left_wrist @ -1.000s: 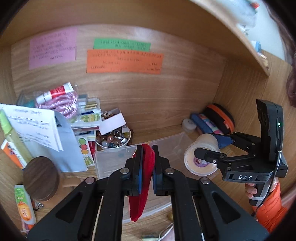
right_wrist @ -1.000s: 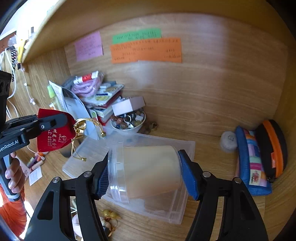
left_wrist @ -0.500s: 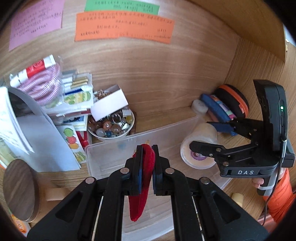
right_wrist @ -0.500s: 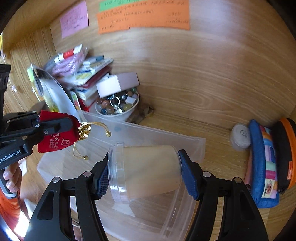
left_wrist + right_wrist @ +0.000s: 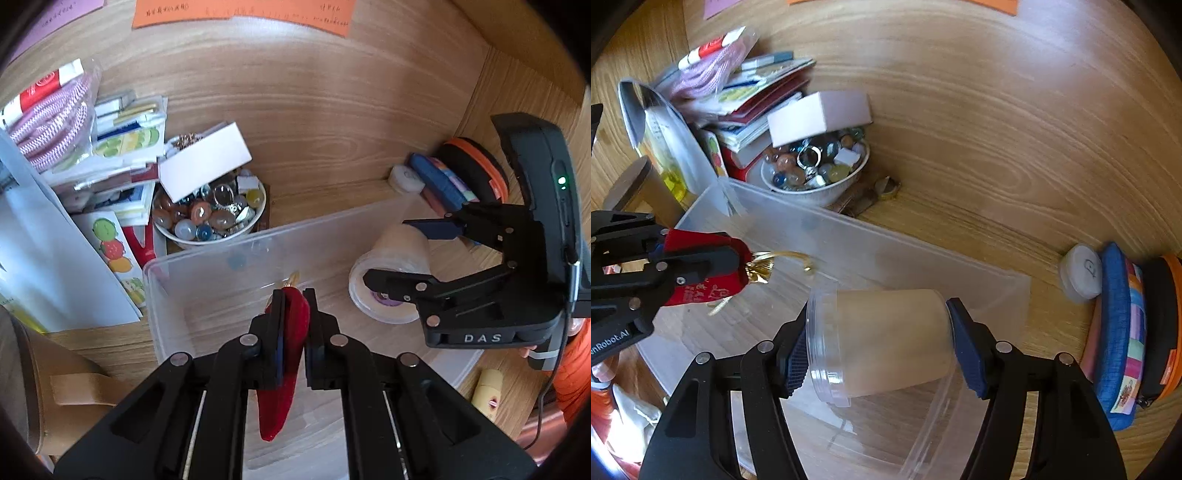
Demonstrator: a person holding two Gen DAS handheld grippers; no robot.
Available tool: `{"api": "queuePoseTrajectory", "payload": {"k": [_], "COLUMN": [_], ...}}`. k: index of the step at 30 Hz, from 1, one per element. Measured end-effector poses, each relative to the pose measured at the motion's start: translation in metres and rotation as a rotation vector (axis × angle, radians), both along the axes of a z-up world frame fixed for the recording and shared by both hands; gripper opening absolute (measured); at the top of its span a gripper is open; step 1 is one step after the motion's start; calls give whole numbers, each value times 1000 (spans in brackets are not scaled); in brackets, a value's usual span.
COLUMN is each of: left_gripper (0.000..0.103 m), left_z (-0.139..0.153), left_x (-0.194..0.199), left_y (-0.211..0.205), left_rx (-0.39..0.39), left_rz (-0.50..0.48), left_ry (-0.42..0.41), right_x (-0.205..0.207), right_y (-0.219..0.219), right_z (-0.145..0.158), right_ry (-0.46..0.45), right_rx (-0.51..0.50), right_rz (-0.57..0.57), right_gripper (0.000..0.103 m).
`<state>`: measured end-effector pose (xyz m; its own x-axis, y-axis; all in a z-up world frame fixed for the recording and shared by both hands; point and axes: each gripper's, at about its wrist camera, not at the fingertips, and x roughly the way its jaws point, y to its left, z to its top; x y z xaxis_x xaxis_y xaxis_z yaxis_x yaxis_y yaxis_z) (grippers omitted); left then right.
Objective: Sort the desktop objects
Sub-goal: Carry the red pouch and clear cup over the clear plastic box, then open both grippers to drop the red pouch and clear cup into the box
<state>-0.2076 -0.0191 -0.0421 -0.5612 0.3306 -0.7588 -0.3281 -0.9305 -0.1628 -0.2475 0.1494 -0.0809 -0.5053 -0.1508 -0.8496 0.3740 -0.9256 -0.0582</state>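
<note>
My left gripper (image 5: 293, 299) is shut on a red cloth pouch (image 5: 284, 373) with gold tassels and holds it over the clear plastic bin (image 5: 229, 254). The pouch also shows in the right wrist view (image 5: 698, 273), held by the left gripper (image 5: 740, 264). My right gripper (image 5: 877, 347) is shut on a translucent round plastic jar (image 5: 886, 339), lying sideways above the bin's (image 5: 997, 280) right part. In the left wrist view the jar (image 5: 388, 280) sits between the right gripper's fingers (image 5: 388, 282).
A white bowl of glass beads (image 5: 210, 218) with a white box on it stands behind the bin. Books and packets (image 5: 110, 155) pile at the left. A blue pouch (image 5: 1119, 332), an orange-black case (image 5: 1160, 332) and a small white lid (image 5: 1080, 273) lie at the right wall.
Both grippers have moved forward and down over the clear bin, each keeping its hold. The notes on the back wall have slid up out of view.
</note>
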Motion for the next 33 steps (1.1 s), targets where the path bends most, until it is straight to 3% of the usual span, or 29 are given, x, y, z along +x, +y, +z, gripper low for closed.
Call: {"api": "queuePoseTrajectory", "payload": {"k": [12, 14, 21, 26, 33], "left_gripper": [11, 22, 30, 52, 62], "left_z": [-10, -12, -13, -10, -8], "left_x": [0, -1, 0, 1, 6], "left_y": [1, 0, 1, -3, 0], "left_rx": [-21, -15, -29, -22, -52], "left_rz": [-14, -28, -30, -24, -21], "left_ry": [-31, -45, -41, -23, -11], "right_x": [-3, -3, -2, 3, 26], "right_y": [-22, -23, -20, -16, -2], "right_z": [-12, -12, -11, -4, 12], "right_ry": [-24, -22, -4, 5, 49], "right_rx": [79, 85, 113, 122, 123], "right_rz": [29, 33, 17, 19, 4], "right_gripper": [63, 63, 64, 67, 71]}}
